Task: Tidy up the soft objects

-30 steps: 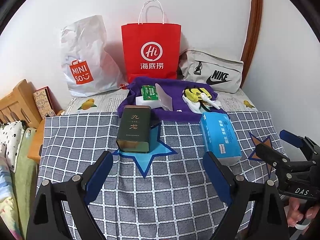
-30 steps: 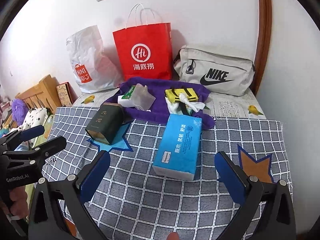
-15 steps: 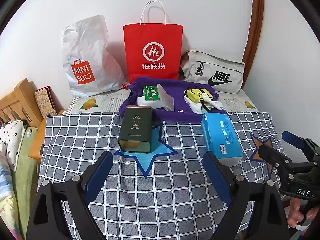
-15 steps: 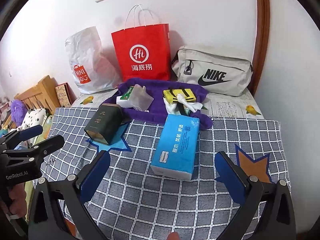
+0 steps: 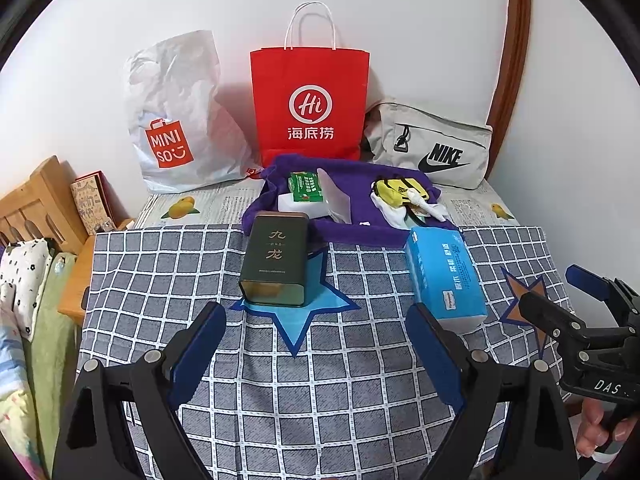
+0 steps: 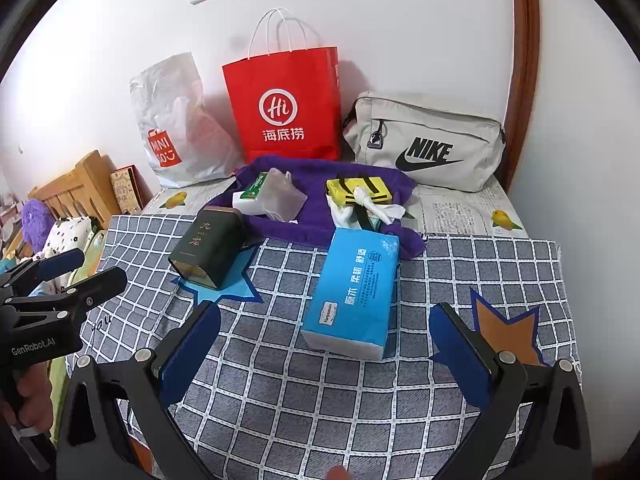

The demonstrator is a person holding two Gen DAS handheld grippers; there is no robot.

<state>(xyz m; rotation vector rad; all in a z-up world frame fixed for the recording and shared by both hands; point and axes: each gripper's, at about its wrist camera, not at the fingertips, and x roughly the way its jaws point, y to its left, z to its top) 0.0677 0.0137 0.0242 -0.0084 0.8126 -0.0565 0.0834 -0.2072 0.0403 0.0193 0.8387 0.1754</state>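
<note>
A blue tissue pack (image 6: pixel 354 290) lies on the checked cloth, also in the left wrist view (image 5: pixel 444 276). Behind it a purple towel (image 5: pixel 364 210) carries a green-and-white packet (image 5: pixel 304 188), a clear pouch (image 6: pixel 282 200) and a yellow-and-white bundle (image 5: pixel 402 196). A dark green tin (image 5: pixel 276 264) lies on a blue star. My left gripper (image 5: pixel 316 344) is open and empty, in front of the tin. My right gripper (image 6: pixel 324 344) is open and empty, just in front of the tissue pack.
A white Miniso bag (image 5: pixel 176 116), a red paper bag (image 5: pixel 310 100) and a grey Nike bag (image 5: pixel 432 146) stand against the back wall. A wooden bed frame (image 5: pixel 36 200) and bedding lie to the left. The checked cloth (image 5: pixel 320 392) covers the table front.
Both grippers have drifted slightly; the scene sits a little lower and nearer in the views. Nothing was grasped or moved.
</note>
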